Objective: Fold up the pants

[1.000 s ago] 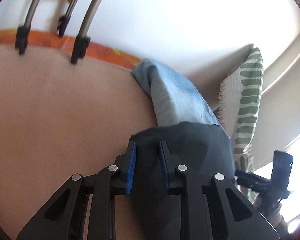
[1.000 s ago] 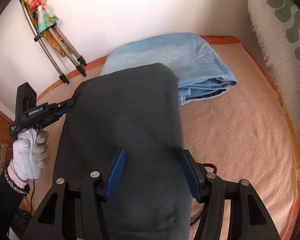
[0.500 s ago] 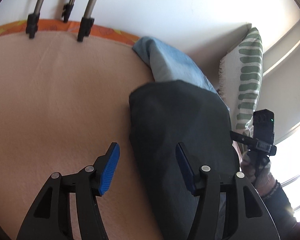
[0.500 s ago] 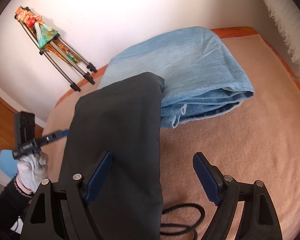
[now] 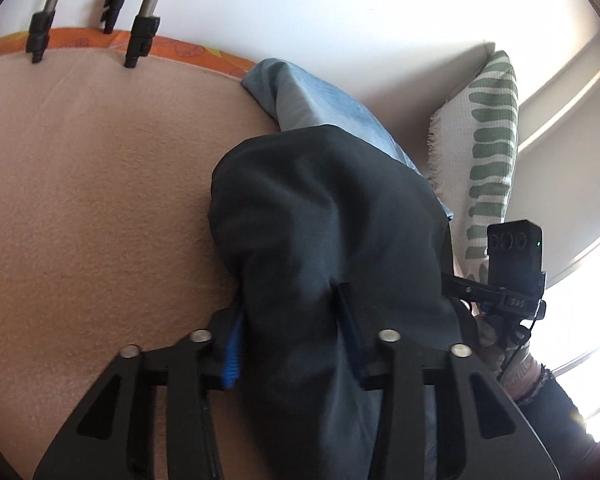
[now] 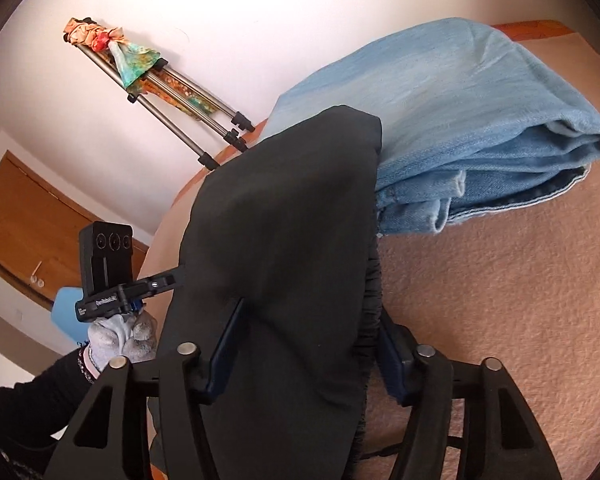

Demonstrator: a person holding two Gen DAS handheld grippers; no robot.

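Note:
Dark grey pants (image 5: 324, 224) lie folded in a long strip on the peach blanket, their far end resting on folded blue jeans (image 5: 320, 100). My left gripper (image 5: 292, 340) is shut on the near left edge of the dark pants. In the right wrist view the dark pants (image 6: 284, 220) run between my right gripper's (image 6: 304, 352) blue pads, which are closed onto the cloth near its gathered waistband. The folded blue jeans (image 6: 460, 120) lie beyond, to the right.
The bed is covered by a peach blanket (image 5: 92, 184) with an orange patterned edge (image 5: 180, 46). A tripod (image 6: 188, 120) leans on the white wall at the bed's far side. A green-patterned pillow (image 5: 488, 152) stands at the right.
Half a second ago both grippers were open and drawn back. Both have moved forward and closed on the near end of the dark pants, bunching and lifting the cloth.

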